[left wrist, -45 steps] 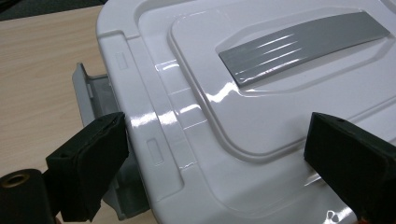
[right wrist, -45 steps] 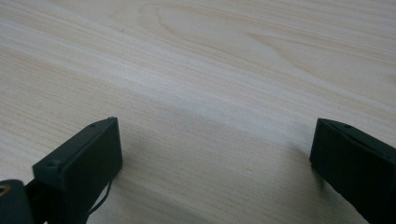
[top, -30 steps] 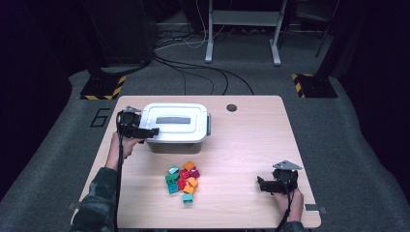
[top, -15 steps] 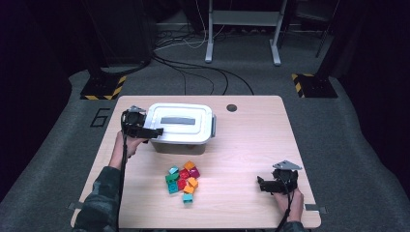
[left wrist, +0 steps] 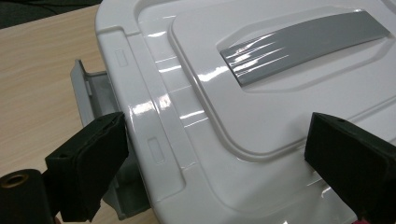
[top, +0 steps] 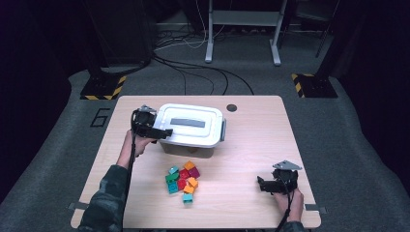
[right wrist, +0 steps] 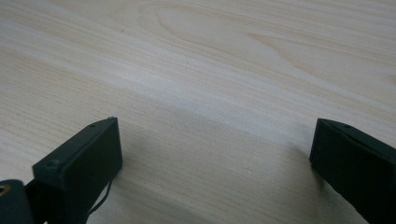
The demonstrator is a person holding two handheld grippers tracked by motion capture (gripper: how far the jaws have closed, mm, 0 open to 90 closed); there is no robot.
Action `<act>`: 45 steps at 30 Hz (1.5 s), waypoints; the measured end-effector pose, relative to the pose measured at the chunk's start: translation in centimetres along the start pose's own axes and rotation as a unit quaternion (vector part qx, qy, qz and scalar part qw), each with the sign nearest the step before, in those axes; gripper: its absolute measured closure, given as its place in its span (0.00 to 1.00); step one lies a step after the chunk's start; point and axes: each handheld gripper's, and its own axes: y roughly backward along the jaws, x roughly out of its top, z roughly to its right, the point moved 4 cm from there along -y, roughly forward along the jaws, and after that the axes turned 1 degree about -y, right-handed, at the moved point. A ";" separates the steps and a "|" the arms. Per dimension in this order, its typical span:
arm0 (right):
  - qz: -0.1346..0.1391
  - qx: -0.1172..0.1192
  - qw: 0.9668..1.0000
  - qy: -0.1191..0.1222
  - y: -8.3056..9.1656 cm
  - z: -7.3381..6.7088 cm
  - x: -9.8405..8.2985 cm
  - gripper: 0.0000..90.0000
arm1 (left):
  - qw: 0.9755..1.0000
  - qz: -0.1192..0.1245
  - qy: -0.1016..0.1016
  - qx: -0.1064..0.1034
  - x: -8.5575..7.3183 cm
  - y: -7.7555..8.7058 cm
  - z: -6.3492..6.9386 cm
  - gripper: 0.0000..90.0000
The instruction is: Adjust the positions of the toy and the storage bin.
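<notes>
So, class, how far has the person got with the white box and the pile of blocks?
Early days. Done: the side latch looks flipped open. In hand: the open left gripper straddles the edge of the lid, which is on the box. Left: the blocks lie loose on the table; the open right gripper rests idle.

box lid (left wrist: 261, 116): glossy white plastic | table (right wrist: 224, 70): matt pale wood grain | fingers (left wrist: 88, 172): matt black

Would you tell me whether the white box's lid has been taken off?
No, the lid sits closed on the white box, its grey handle on top.
</notes>
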 end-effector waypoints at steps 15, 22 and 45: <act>-0.003 0.001 1.000 0.000 0.0 0.0 0.0 0.02 | 1.000 -0.002 -0.017 -0.016 1.0 -1.2 1.1 0.07; -0.003 0.001 1.000 0.000 0.0 0.0 0.0 0.02 | 0.999 0.001 -0.022 -0.025 1.4 -1.8 1.9 0.07; -0.004 0.006 1.000 0.006 0.0 -0.3 0.3 0.06 | 0.999 0.042 -0.029 0.001 -0.2 0.8 2.5 0.02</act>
